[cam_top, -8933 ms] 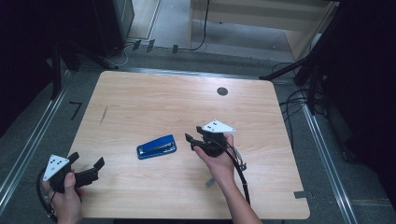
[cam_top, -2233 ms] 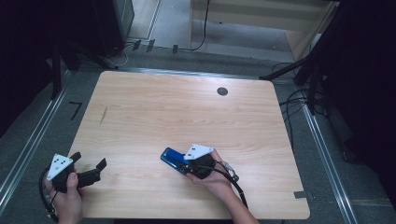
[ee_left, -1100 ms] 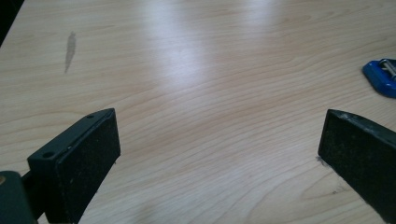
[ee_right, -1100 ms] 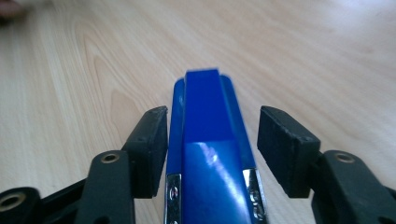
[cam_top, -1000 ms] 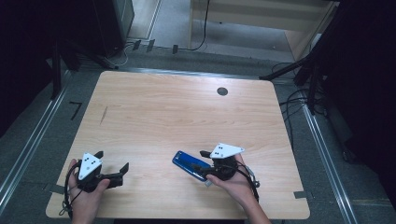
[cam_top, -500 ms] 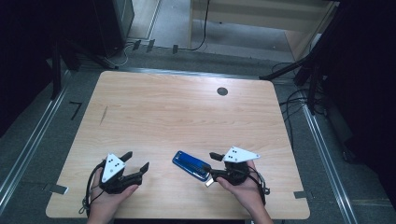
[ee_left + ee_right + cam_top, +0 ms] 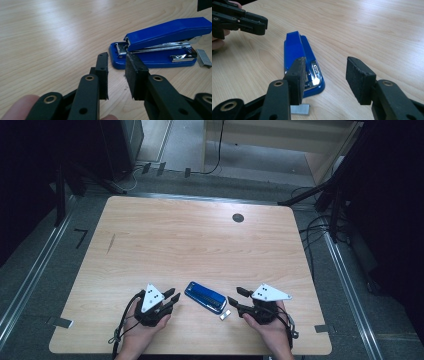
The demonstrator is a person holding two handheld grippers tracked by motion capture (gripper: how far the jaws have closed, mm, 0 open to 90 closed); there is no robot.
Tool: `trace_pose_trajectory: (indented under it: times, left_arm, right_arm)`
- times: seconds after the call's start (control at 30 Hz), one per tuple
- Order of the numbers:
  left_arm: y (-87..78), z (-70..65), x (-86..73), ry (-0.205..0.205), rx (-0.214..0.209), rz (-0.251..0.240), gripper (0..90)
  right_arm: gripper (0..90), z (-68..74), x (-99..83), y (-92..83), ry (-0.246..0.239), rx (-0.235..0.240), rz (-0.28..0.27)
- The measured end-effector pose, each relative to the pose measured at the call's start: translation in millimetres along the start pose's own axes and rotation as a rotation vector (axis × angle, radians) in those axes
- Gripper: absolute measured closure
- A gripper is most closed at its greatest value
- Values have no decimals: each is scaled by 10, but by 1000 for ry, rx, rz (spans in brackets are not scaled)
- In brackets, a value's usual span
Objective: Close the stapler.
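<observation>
**Two hand-held grippers flanking a stapler near the front edge of a tabletop**

The light wooden tabletop (image 7: 200, 245) with rounded corners carries a small dark round disc (image 7: 238, 218) near its far edge. A blue plastic stapler with a bright metal staple channel (image 7: 205, 296) lies flat on its base near the front edge, set diagonally between the two grippers and touching neither. The left gripper (image 7: 172, 298), held in the person's left hand (image 7: 145, 330), sits just beside the stapler's left end; in the left gripper view its black jaws stand slightly parted, with nothing between them. The right gripper (image 7: 238, 298), held in the right hand (image 7: 267, 330), sits just to the right of the stapler; in the right gripper view its jaws are spread wide and empty. A small silvery strip of staples (image 7: 225, 315) rests on the tabletop just beside the stapler's right end, nearer the front edge.
</observation>
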State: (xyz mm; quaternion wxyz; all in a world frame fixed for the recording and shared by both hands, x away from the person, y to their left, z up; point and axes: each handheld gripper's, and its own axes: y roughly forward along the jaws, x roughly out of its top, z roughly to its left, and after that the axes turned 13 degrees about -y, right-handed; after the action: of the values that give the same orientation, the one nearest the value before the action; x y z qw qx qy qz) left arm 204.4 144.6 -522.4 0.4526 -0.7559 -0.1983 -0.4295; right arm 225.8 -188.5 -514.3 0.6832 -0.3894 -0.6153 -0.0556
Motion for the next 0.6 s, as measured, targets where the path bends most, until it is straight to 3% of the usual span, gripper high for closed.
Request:
trace_pose_trajectory:
  times: [0.37, 0.57, 0.6]
  left_arm:
    - [195, -144, 24, 39, -45, 39, 867]
    - [293, -226, 49, 40, -90, 74, 900]
    - [319, -242, 51, 46, -99, 85, 900]
  right_arm:
    - [563, 32, -135, 31, 31, 8, 40]
    - [632, 72, -180, 49, 37, 39, 35]
    - [681, 85, -180, 51, 33, 41, 29]
